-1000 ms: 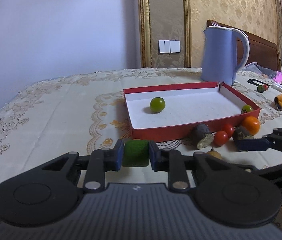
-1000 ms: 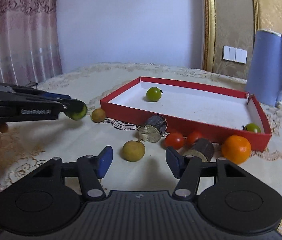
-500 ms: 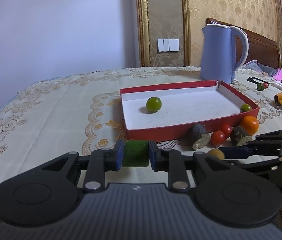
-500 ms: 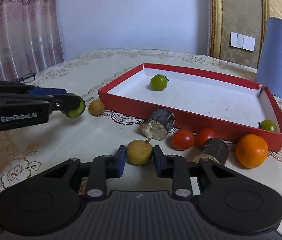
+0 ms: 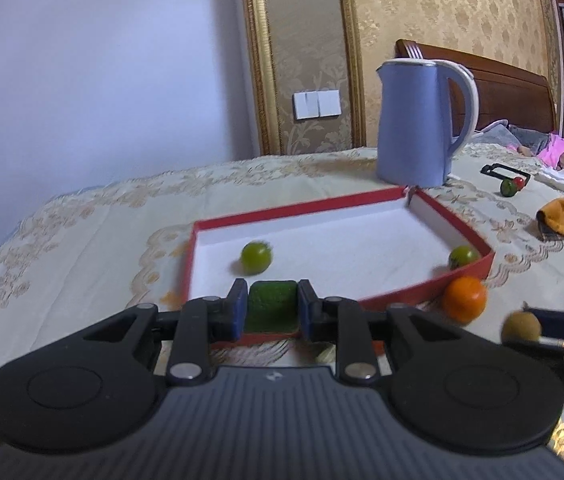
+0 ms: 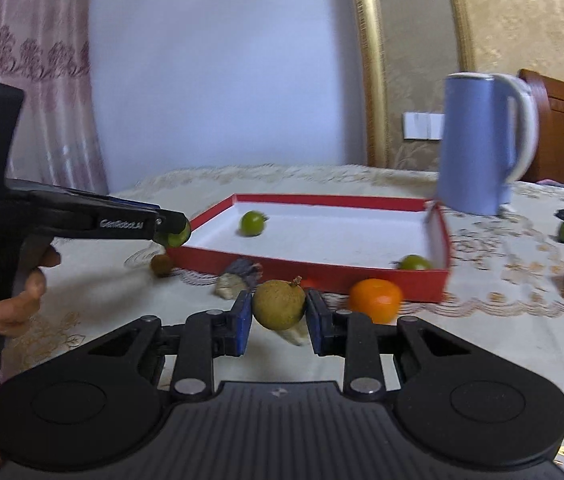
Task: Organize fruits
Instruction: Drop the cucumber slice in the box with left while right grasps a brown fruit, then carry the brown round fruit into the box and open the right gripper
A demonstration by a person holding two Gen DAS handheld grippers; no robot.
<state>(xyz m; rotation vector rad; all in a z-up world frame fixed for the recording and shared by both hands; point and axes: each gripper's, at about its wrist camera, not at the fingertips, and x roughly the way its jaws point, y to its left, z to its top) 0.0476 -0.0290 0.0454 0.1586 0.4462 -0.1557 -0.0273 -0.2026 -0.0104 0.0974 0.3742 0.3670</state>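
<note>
So the red tray (image 5: pixel 478 240) is the thing everything's heading for, and it's sitting on the desk (image 5: pixel 81 240) straight ahead of both grippers, long side running left to right across the views. It's already holding two green tomatoes, one (image 5: pixel 256 257) near the front-left and one (image 5: pixel 462 257) tucked in the right corner.

The left hand-held gripper (image 5: pixel 272 311) is clamping a green fruit (image 5: pixel 272 306) between its pads, and in the left wrist view that fruit is hovering right at the tray's near wall, roughly level with the rim. From the right wrist view the same fruit (image 6: pixel 177 236) is showing at the tray's front-left corner, so I'm guessing it's the nearer one and just needs a short push forward over the wall before letting go.

The right hand-held gripper (image 6: pixel 277 312) is squeezing a brownish longan (image 6: pixel 278 304), lifted off the cloth, and it's sitting further back on the near side of the tray. Between it and the tray wall there's an orange (image 6: pixel 376 300) plus a dark log-ish chunk (image 6: pixel 241 276), so I reckon that hand needs to be carrying the longan up and over those, not through them.

Another small brown fruit (image 6: pixel 161 265) is lying on the desk just outside the front-left corner, still waiting. The blue kettle (image 5: pixel 422 120) is standing behind the far right corner, out of the way.
</note>
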